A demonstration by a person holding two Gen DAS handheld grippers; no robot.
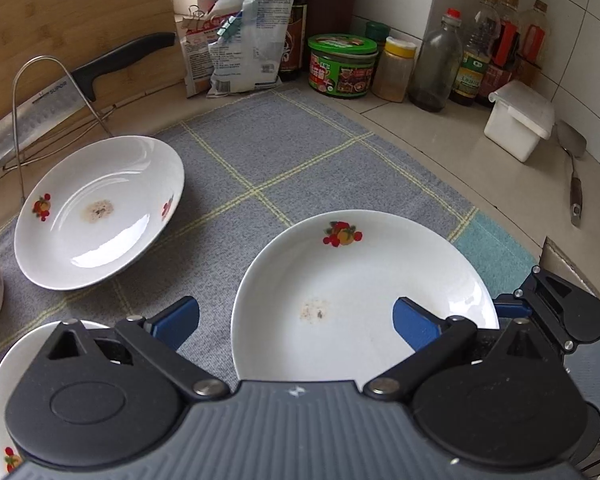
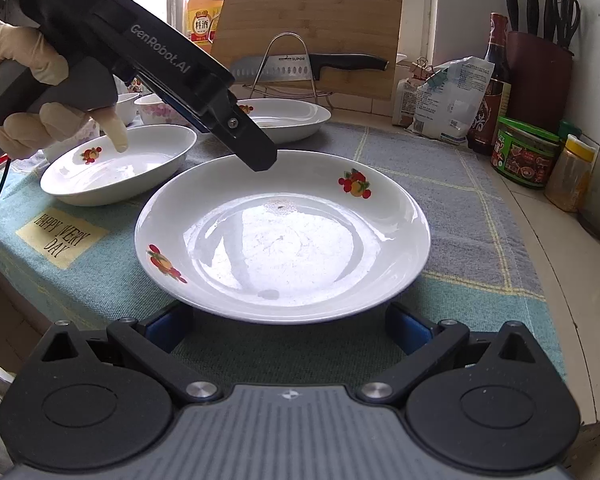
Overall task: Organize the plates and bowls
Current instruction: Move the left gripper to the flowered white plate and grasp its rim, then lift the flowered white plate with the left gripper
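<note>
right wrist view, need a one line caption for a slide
Open right claw at the near rim of a fruit-print plate on a checked cloth, left claw over its far rim.

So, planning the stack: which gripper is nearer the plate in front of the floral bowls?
Left. The left gripper and its hand hang over that plate; the right gripper sits at the centre plate's near rim, apart.

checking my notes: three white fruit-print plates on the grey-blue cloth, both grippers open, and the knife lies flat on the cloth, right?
One thing is off: the knife is not on the cloth. The right wrist view shows it resting in the wire rack against the cutting board. The rest holds.
</note>
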